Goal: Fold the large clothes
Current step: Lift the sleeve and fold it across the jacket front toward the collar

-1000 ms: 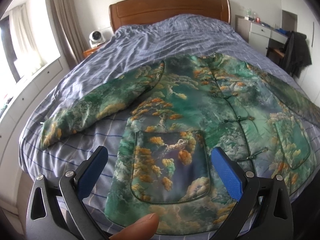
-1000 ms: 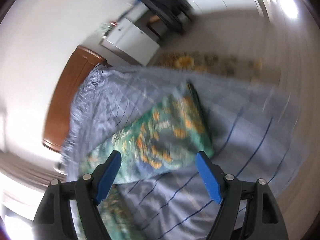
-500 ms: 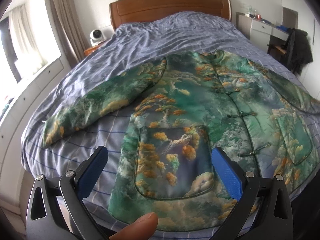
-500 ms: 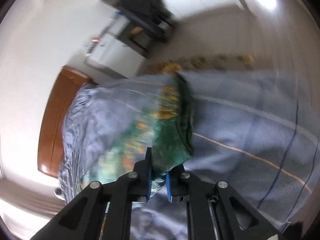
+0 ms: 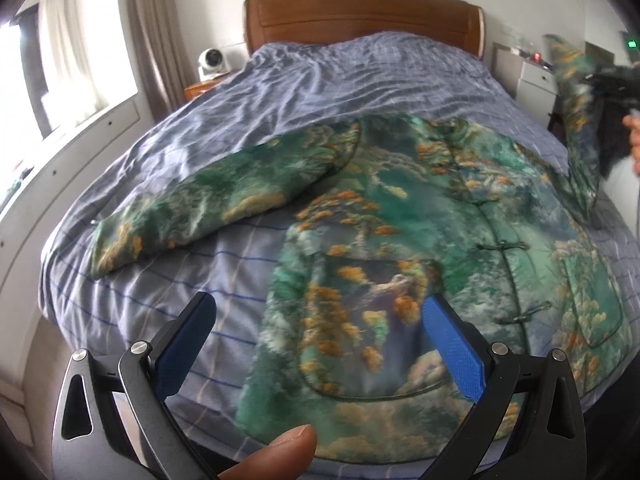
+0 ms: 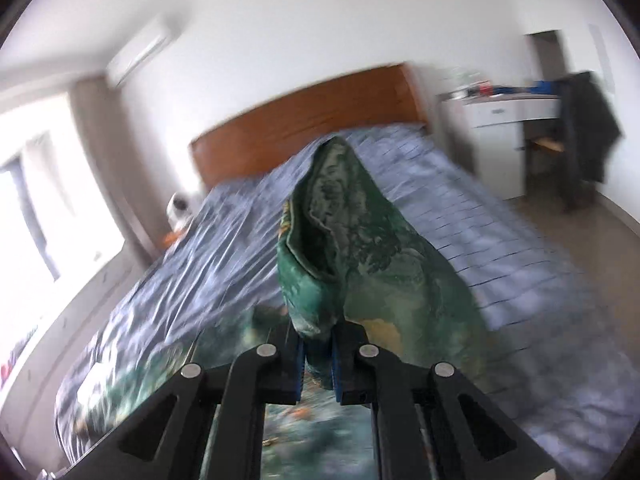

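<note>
A large green jacket (image 5: 420, 216) with orange and white landscape print lies face up on the bed, its left sleeve (image 5: 208, 204) stretched out to the left. My left gripper (image 5: 320, 340) is open and empty, hovering over the jacket's lower hem and pocket. My right gripper (image 6: 318, 364) is shut on the cuff of the right sleeve (image 6: 340, 248) and holds it lifted above the bed. In the left wrist view that raised sleeve (image 5: 576, 92) and the right gripper (image 5: 612, 80) show at the far right.
The bed has a blue checked cover (image 5: 340, 80) and a wooden headboard (image 5: 360, 16). A white fan (image 5: 212, 62) stands on a nightstand at the left. A white dresser (image 6: 504, 132) and a dark garment on a chair (image 6: 584, 132) stand at the right.
My right gripper closed on the right sleeve's cuff and lifted it up off the bed. My left gripper stayed open and shifted slightly over the hem.
</note>
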A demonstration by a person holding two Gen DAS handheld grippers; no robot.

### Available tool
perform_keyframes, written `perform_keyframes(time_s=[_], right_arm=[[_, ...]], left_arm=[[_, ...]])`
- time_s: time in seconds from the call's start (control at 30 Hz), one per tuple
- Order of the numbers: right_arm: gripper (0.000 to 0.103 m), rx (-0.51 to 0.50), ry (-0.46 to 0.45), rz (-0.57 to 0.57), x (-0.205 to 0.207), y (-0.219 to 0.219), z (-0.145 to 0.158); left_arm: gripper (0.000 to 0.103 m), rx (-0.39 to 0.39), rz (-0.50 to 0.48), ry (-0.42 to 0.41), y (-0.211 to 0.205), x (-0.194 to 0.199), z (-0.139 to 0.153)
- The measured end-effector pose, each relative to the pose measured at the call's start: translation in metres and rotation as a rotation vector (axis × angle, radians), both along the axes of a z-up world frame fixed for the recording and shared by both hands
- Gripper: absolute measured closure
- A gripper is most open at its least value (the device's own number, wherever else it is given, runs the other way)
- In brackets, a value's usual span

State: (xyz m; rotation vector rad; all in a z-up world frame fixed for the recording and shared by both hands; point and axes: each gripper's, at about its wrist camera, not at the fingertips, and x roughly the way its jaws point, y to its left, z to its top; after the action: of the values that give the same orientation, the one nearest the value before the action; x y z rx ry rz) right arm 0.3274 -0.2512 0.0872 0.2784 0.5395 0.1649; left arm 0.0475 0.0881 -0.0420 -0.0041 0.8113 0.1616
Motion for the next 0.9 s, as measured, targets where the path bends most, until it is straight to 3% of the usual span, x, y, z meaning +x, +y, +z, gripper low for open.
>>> perform_keyframes(time_s=[0.17, 0.27, 0.4, 0.43, 0.47, 0.53, 0.73, 0.9], right_arm=[[0.093, -0.132, 0.143, 0.134, 0.037, 0.089, -0.077], [0.093, -0.177, 0.232, 0.180, 0.044, 0.118, -0.125], [0.088, -0.203, 0.317, 0.215, 0.031, 0.126, -0.172], [0.082, -0.208, 0.342, 0.228, 0.030, 0.128, -0.180], [0.063, -0.202, 0.362, 0.248, 0.029, 0.131, -0.186], [0.047, -0.146, 0.397, 0.314, 0.023, 0.130, -0.191], [0.045, -0.063, 0.334, 0.352, -0.035, 0.093, -0.168], [0.044, -0.075, 0.292, 0.281, -0.095, 0.035, -0.151]], left_arm=[[0.000, -0.006, 0.047, 0.015, 0.021, -0.002, -0.004], [0.000, -0.007, 0.056, 0.025, 0.026, 0.000, -0.008], [0.000, -0.019, 0.014, 0.047, 0.020, 0.018, -0.011], [0.000, -0.023, -0.006, 0.050, 0.016, 0.025, -0.010], [0.000, -0.030, -0.030, 0.052, 0.011, 0.033, -0.008], [0.000, -0.048, -0.075, 0.054, 0.001, 0.049, -0.003], [0.000, -0.169, -0.242, 0.071, -0.047, 0.127, 0.008], [0.001, -0.289, -0.389, 0.196, -0.111, 0.214, -0.019]])
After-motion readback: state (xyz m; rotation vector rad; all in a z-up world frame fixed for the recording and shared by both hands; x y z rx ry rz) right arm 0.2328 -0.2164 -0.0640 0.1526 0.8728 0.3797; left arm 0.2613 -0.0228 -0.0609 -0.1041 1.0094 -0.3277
